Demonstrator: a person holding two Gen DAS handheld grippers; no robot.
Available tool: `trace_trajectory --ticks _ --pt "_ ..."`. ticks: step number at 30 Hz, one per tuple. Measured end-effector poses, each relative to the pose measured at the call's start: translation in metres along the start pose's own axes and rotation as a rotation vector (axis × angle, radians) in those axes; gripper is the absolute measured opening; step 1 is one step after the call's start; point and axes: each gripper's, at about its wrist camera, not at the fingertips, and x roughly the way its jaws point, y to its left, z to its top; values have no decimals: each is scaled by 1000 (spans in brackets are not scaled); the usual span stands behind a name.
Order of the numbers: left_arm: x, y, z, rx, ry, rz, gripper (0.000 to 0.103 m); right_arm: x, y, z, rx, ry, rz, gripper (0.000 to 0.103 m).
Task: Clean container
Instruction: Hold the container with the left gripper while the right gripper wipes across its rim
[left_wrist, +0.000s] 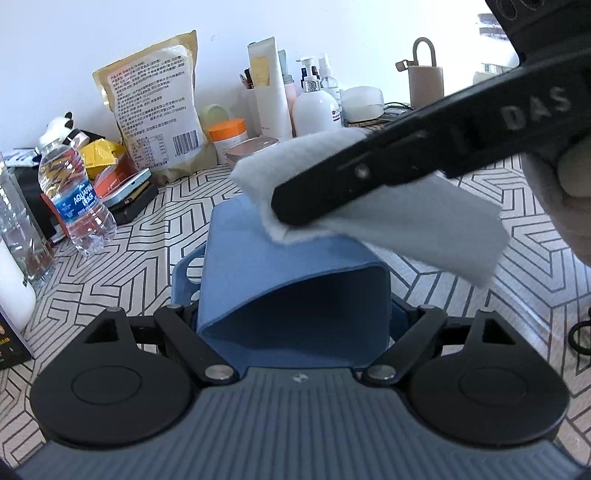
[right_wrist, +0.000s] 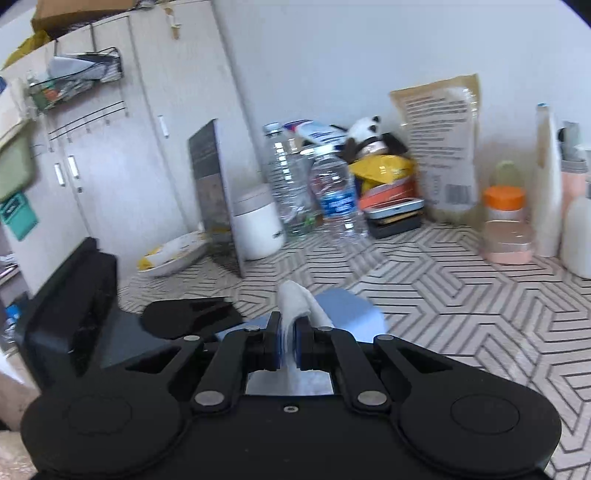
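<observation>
- Geometric-patterned tabletop (left_wrist: 155, 236), black lines on cream, spread under everything in both views.
- Left gripper (left_wrist: 293, 295), seen from its own wrist camera: linkages drawn in against both sides of the blue container (left_wrist: 295, 288), gripping it; fingertips themselves hidden behind the container's walls.
- Blue container held tilted, its open mouth turned back toward the left wrist camera, closed end pointing away over the tabletop; a blue handle loop visible at its left side.
- Right gripper (right_wrist: 287, 341), from its own camera: blue-padded fingers narrowed onto a white wipe (right_wrist: 295, 295), cloth pinched between the pads and sticking up past the tips.
- Same right gripper crossing the upper right of the left wrist view as a black arm marked "DAS", with the white wipe (left_wrist: 388, 206) folded around its tip and lying against the container's outer top face near the far end.
- Part of a hand (left_wrist: 565, 199) at the right edge of the left view, behind that arm.
- Tan printed bag (left_wrist: 155, 107) leaning on the wall at the back.
- Aquafina water bottle (left_wrist: 75, 195) standing left of the container, well apart from it.
- White pump bottle (left_wrist: 314, 107) among toiletries at the back.
- Orange-lidded jar (left_wrist: 227, 134) beside the bag.
- Small panda toy (left_wrist: 59, 127) at the far left.
</observation>
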Motion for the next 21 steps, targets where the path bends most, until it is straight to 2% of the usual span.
trace_trajectory --ticks 6,12,17,21 --pt "1 1 1 9 2 5 86 -1 3 -2 -33 -16 -49 6" --pt "1 2 1 13 2 6 86 -8 3 -9 -5 -25 37 6" --pt "2 3 1 12 2 6 86 -8 -2 -8 1 -31 -53 6" --pt "2 3 2 10 2 5 86 -10 -5 -9 19 -35 -55 8"
